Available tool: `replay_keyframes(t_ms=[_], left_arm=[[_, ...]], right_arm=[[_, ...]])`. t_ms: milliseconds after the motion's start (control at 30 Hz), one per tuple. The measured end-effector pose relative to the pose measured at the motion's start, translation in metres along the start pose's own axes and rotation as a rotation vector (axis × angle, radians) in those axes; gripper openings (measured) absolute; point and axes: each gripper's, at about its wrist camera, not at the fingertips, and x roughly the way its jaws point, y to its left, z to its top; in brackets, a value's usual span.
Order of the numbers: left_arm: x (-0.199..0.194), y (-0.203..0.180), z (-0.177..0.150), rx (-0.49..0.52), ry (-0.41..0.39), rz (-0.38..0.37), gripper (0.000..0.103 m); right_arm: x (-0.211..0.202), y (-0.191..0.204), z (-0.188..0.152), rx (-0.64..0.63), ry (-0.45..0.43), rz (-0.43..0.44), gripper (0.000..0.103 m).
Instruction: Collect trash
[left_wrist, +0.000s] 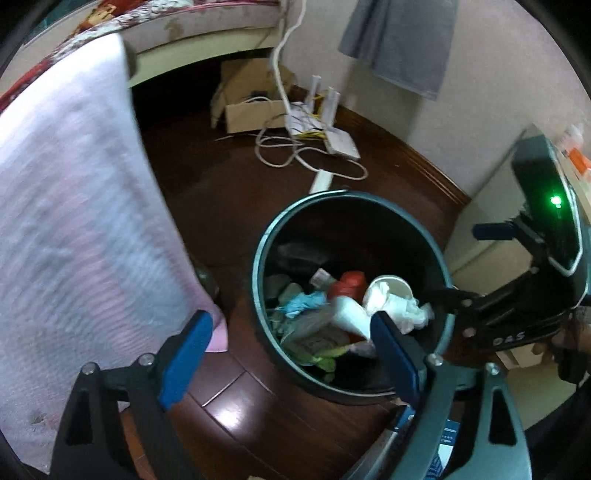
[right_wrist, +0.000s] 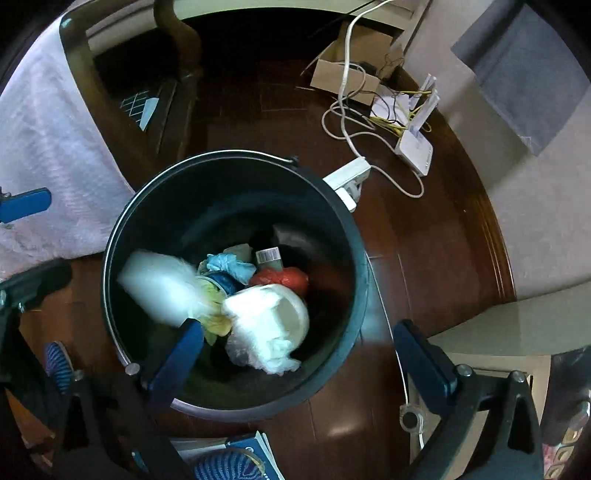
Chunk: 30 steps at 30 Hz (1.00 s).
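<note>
A black round trash bin (left_wrist: 260, 266) stands on the dark wood floor, also in the right wrist view (right_wrist: 354, 266). It holds mixed trash: a white paper cup with tissue (left_wrist: 391, 295), a red item (left_wrist: 349, 282), blue crumpled plastic (left_wrist: 304, 301). In the right wrist view a blurred white piece (right_wrist: 159, 284) is inside the bin, beside a white cup with tissue (right_wrist: 273, 317). My left gripper (left_wrist: 291, 354) is open and empty over the bin's near rim. My right gripper (right_wrist: 299, 362) is open and empty above the bin; it also shows at right in the left wrist view (left_wrist: 461, 266).
A white-pink cloth (left_wrist: 74, 206) hangs at left. A cardboard box (left_wrist: 251, 110), white cables (left_wrist: 295, 155), a router (left_wrist: 341, 142) and a power strip (right_wrist: 349, 177) lie on the floor behind the bin. A pale cabinet (left_wrist: 484, 236) stands at right. A book (right_wrist: 247, 454) lies near.
</note>
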Motion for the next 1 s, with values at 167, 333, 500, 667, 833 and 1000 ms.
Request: replay_keyframes(t_ms=[167, 333, 500, 667, 833, 1000], left_arm=[[-0.005, 0.006, -0.003, -0.014, -0.022, 0.036, 0.090], [-0.012, 0.007, -0.005, -0.011, -0.037, 0.064, 0.090], [-0.022, 0.012, -0.008, -0.018, -0.044, 0.079, 0.090], [-0.031, 0.013, -0.007, -0.025, -0.057, 0.090, 0.090], [-0.046, 0.017, -0.008, -0.037, -0.082, 0.102, 0.091], [-0.066, 0.019, -0.009, -0.039, -0.114, 0.129, 0.093]], right_arm=[[-0.009, 0.006, 0.000, -0.019, -0.027, -0.002, 0.103], [-0.018, 0.015, 0.003, -0.043, -0.062, -0.002, 0.103], [-0.024, 0.017, 0.006, -0.051, -0.076, -0.002, 0.103], [-0.031, 0.020, 0.008, -0.059, -0.090, -0.002, 0.103], [-0.046, 0.029, 0.011, -0.077, -0.122, 0.000, 0.103], [-0.070, 0.038, 0.014, -0.097, -0.172, 0.000, 0.103]])
